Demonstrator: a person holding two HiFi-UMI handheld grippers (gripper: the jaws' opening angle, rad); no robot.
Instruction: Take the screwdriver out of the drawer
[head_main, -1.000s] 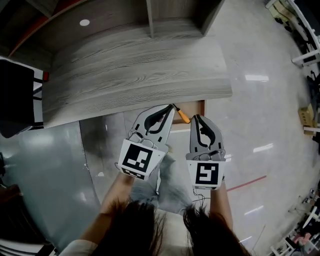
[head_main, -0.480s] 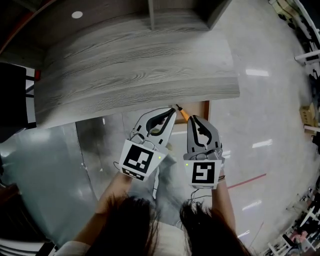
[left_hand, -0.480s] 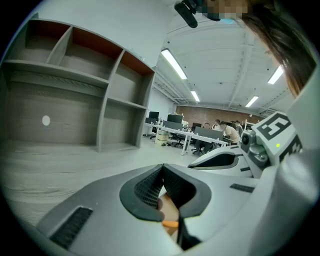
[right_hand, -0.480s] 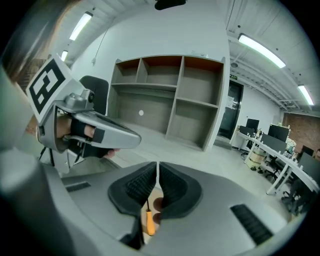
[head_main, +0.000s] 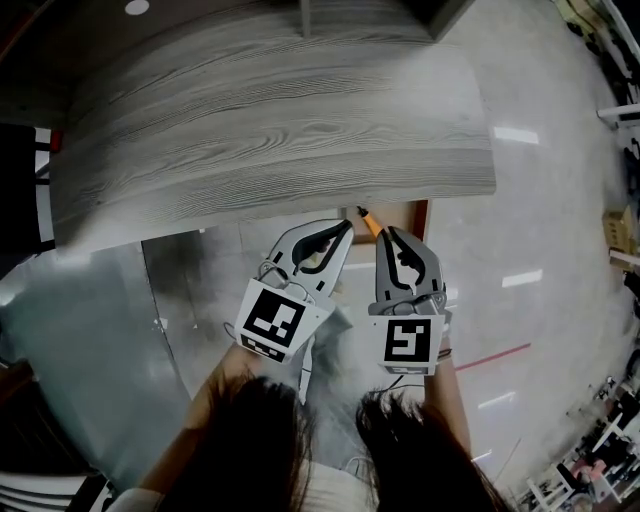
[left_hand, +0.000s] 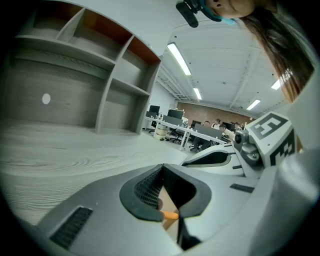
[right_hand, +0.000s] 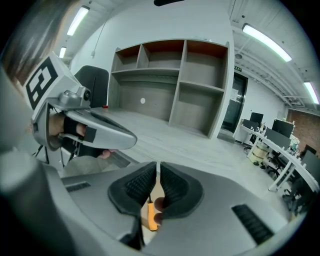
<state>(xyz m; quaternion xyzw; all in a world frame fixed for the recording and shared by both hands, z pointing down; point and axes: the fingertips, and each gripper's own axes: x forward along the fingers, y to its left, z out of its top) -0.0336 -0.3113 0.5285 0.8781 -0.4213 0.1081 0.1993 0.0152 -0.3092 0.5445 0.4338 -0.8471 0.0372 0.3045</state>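
Your head camera looks steeply down on the desk (head_main: 280, 130), with the left gripper (head_main: 345, 228) and right gripper (head_main: 386, 236) close below it. Each gripper camera sits just behind its jaws and looks low across that same desk toward the shelves (right_hand: 180, 75).

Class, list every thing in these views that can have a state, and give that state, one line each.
Brown wooden drawer: open, pulled out below the edge of the grey desk.
Orange-handled screwdriver: at the drawer's opening, between both gripper tips; gripped or loose, unclear.
Left gripper: jaws shut, tips touching.
Right gripper: jaws almost together, a thin slit left.
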